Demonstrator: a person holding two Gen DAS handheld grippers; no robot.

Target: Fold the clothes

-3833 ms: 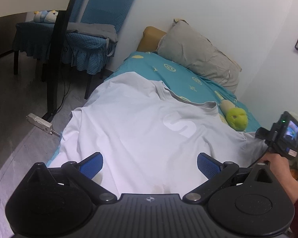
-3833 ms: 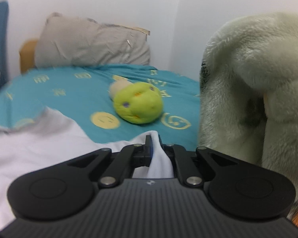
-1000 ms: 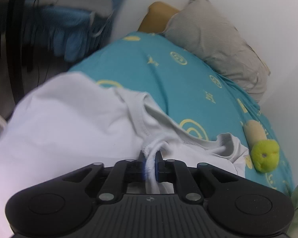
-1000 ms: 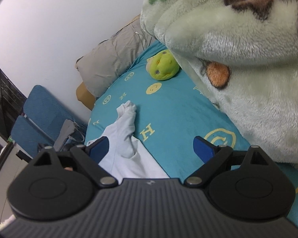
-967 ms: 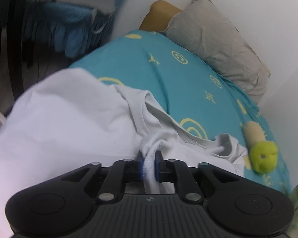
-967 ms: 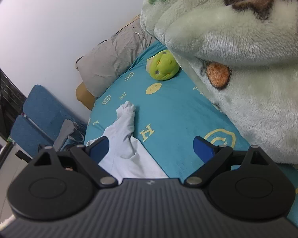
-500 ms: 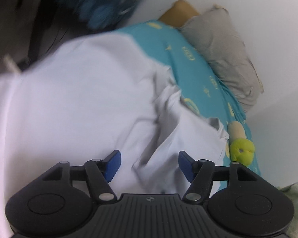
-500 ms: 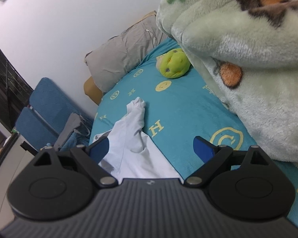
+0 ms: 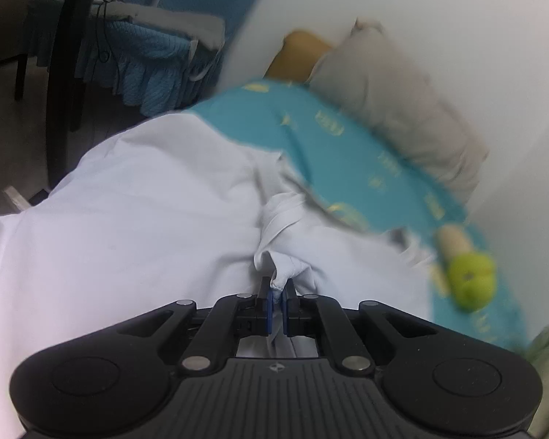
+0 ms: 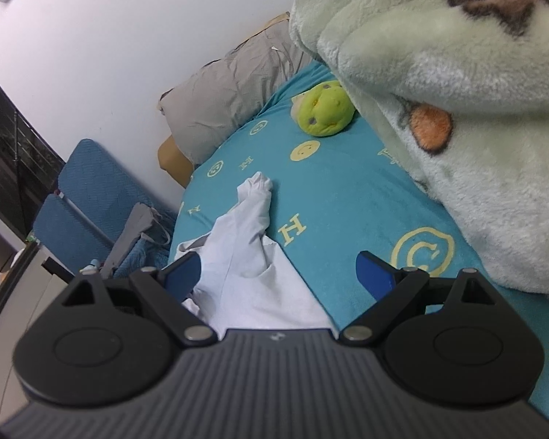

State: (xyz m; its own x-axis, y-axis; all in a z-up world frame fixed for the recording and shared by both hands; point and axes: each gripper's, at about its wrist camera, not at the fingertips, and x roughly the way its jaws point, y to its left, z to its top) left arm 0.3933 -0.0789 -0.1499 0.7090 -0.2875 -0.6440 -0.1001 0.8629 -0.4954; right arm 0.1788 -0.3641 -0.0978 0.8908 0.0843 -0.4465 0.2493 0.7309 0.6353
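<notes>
Left gripper point(image 9: 277, 294) is pinched tight on a bunched fold of the white shirt point(image 9: 146, 226), the blue pads meeting with cloth squeezed up between them. Half a second ago its jaws stood apart over the loose fabric — so it has just re-gripped, after letting go of a first pinch a second back. The shirt lies spread over the near end of the bed point(image 9: 311, 131), its left side hanging off toward the floor, a twisted ridge running up from the pinch. My reading: this fresh hold starts the next fold, probably drawing that side across the body. The view is motion-blurred, so the gripper seems to be moving; the toy point(image 9: 470, 278) and pillow point(image 9: 395, 109) are smeared.

Right gripper point(image 10: 278, 278) is spread wide and holds nothing, hovering above the shirt's edge. Little differs here from half a second ago, apart from a small shift of view, so this side is waiting. The sleeve point(image 10: 252, 205) trails out in a crumpled point onto the teal sheet, not yet tucked in — it looks like the right side's job.

Only the right view shows the sleeve's full reach and the fleece blanket point(image 10: 457, 109) crowding the bed's far side. Only the left view shows the pinch itself and the overhang.
</notes>
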